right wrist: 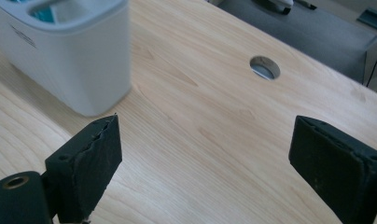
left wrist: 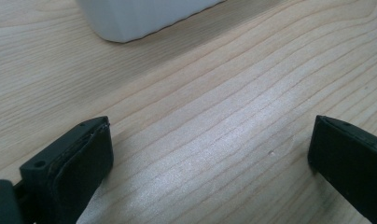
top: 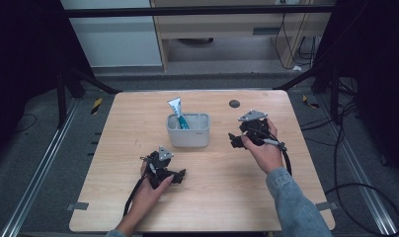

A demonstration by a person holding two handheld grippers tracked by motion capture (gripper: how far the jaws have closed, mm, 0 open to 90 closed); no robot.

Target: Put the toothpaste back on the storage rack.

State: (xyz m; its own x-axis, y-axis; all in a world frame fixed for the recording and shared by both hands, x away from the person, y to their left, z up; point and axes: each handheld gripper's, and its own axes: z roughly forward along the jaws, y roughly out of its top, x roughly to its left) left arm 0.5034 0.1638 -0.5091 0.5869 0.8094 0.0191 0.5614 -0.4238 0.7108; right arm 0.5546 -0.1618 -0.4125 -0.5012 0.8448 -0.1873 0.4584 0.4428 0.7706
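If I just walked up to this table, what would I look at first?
Probably the grey holder in the middle of the wooden table, with a white and teal tube sticking up out of its back left part. Next, the two black grippers held by a person: the left gripper in front of the holder and the right gripper just to its right, both open and holding nothing.

No text can be read anywhere. The white holder (right wrist: 70, 60), at the upper left of the right gripper view, carries a thin line of small dark print on its side wall, too fine and blurred to make out. The tube (top: 178, 112) standing in it, seen in the high view, shows teal and white marking with no readable letters.
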